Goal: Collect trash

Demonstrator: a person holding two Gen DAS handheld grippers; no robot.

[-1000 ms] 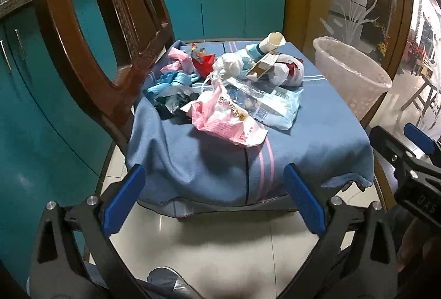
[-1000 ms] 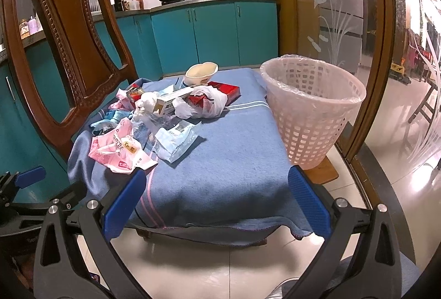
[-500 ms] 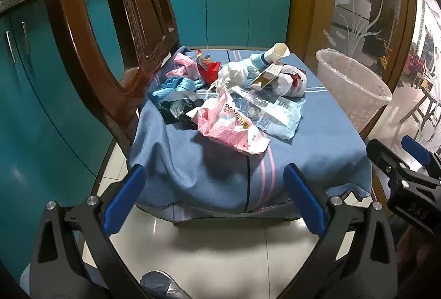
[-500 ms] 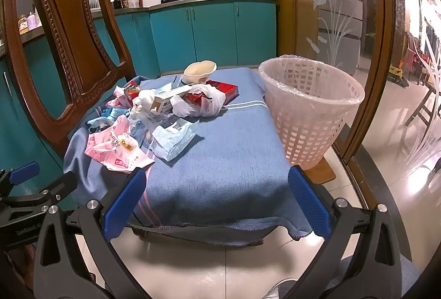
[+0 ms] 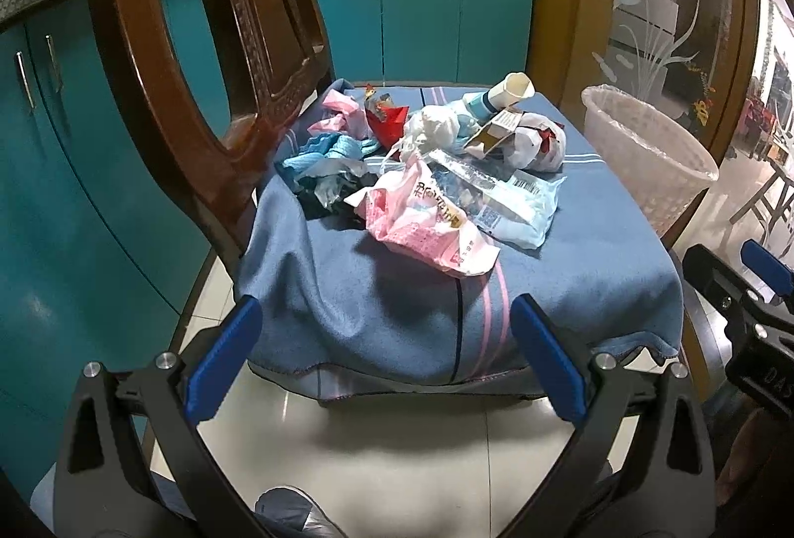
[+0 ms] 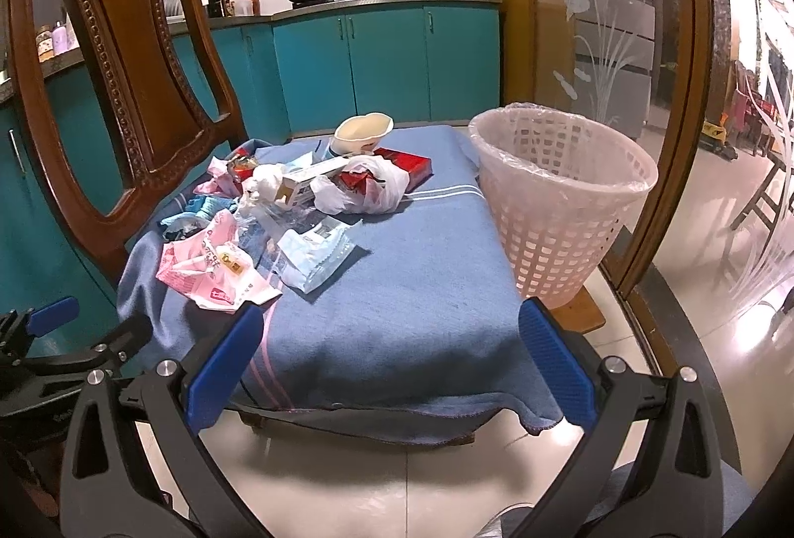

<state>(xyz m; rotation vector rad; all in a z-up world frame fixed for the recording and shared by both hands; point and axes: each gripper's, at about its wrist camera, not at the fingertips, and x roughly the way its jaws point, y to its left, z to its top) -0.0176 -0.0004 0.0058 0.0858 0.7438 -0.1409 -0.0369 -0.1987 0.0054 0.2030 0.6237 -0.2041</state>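
A pile of trash lies on a blue cloth (image 5: 377, 285) over a chair seat: a pink wrapper (image 5: 427, 225) (image 6: 208, 260) at the front, a pale blue packet (image 5: 516, 200) (image 6: 312, 255), a white plastic bag (image 5: 536, 141) (image 6: 362, 188), a paper cup (image 5: 511, 89) (image 6: 362, 131), a red box (image 6: 407, 163). A white lined basket (image 5: 650, 156) (image 6: 561, 195) stands on the seat's right side. My left gripper (image 5: 382, 359) and right gripper (image 6: 392, 364) are both open and empty, short of the seat's front edge.
The chair's carved wooden back (image 5: 208, 56) (image 6: 129, 56) rises at the left of the pile. Teal cabinets (image 5: 422, 27) stand behind and to the left. A glass door (image 6: 605, 7) with a wooden frame is at the right. Pale floor tiles (image 5: 397, 453) lie below.
Both grippers have moved a little closer to the seat, and the left view has risen slightly. Nothing on the cloth has moved. Both stay open.
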